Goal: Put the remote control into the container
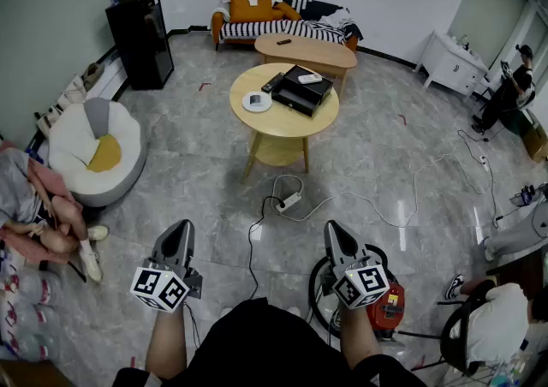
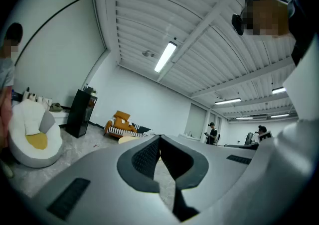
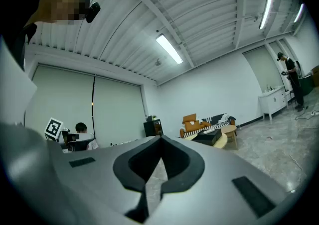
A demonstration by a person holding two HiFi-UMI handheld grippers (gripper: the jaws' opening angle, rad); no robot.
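While remote control [image 1: 272, 82] on round table [image 1: 257, 124] far ahead, left gripper [image 1: 178, 229] and right gripper [image 1: 333, 229] fingers pressed together

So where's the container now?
Head view, upper centre: the black container sits on the round wooden table, right of a dark remote and white dish.

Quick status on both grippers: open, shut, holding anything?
Left gripper: jaws shut, nothing between them.
Right gripper: jaws shut, nothing between them.
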